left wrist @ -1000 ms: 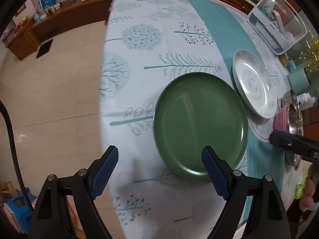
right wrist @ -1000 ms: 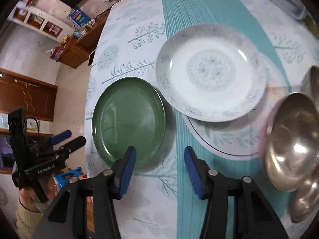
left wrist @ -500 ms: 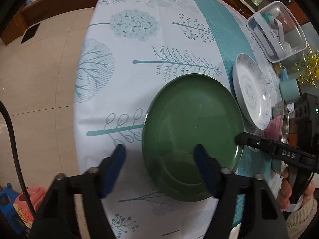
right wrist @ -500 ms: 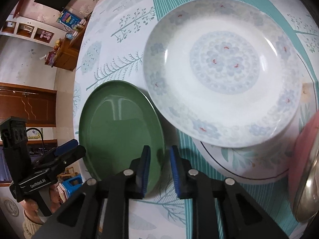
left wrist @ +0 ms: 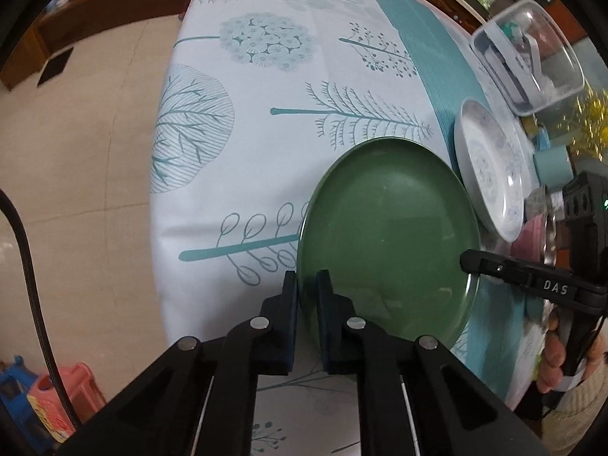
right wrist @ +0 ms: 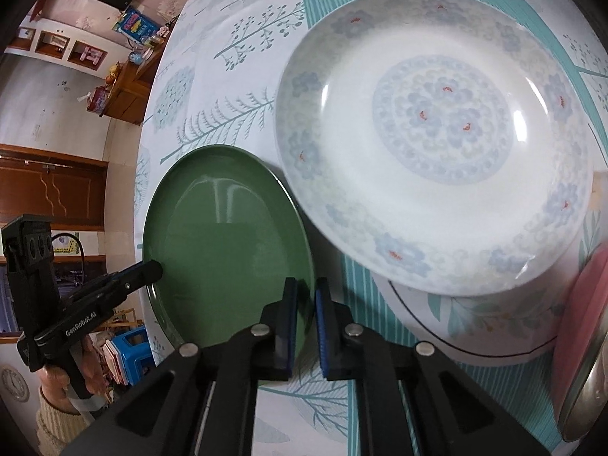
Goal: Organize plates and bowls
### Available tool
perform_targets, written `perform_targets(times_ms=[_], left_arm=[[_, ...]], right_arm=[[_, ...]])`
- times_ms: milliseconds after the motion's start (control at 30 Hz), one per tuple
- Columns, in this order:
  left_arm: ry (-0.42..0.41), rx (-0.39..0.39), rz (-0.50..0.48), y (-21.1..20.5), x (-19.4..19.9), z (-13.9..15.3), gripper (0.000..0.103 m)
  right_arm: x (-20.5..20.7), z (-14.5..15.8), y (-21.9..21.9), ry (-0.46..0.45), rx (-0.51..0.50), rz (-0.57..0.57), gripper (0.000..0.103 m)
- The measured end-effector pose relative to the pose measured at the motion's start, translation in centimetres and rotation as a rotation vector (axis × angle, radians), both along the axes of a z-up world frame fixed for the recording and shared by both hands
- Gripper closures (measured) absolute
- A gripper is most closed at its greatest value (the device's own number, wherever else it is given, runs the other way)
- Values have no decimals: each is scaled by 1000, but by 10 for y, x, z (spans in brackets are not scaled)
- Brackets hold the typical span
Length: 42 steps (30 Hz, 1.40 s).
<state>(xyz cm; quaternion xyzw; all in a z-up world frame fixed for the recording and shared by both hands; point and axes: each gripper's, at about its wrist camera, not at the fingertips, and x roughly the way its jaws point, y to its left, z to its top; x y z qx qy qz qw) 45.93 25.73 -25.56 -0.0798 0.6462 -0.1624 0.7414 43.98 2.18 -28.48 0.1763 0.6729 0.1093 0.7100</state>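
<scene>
At the left edge of the left wrist view a tiled floor [left wrist: 76, 174] is seen, with a pink stool [left wrist: 64, 399] low in the corner. Next comes the round table, covered by a tablecloth [left wrist: 266, 87] printed with trees and leaves. The green plate [left wrist: 387, 243] lies flat on this cloth near the table's near edge. Its left rim is clamped by the left gripper [left wrist: 307, 296], whose blue pads have just been closing and now press on the rim from either side. On the opposite rim, the right gripper [left wrist: 469, 258] is seen clenched on the same plate, one finger over the edge. Just beyond the green plate a white floral plate [left wrist: 490, 174] rests, its rim overlapping that of the green plate. Further right a clear lidded container [left wrist: 532, 57] stands on the table.

In the right wrist view the left gripper [right wrist: 154, 268] is seen at far left, gripping the green plate [right wrist: 224, 243]. The right gripper [right wrist: 304, 292] has likewise just been closing, and the plate's right rim is pinched between its pads. To the right, the white floral plate [right wrist: 437, 133] sits on another patterned plate [right wrist: 475, 326]. At the far right edge a pink bowl [right wrist: 577, 323] with a metal bowl [right wrist: 592, 387] nested in it is partly seen.
</scene>
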Motion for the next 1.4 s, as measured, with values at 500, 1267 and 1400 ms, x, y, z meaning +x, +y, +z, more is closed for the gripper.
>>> perform_targets(times_ms=[500, 1267, 1400], left_arm=[[-20, -62, -1, 6, -61, 39, 97], [74, -41, -14, -53, -356, 78, 97], [117, -46, 5, -54, -388, 54, 97]], right_arm=[[-51, 41, -7, -42, 19, 82, 97], [-288, 97, -84, -17, 17, 223, 96], [-317, 80, -89, 8, 12, 240, 96]])
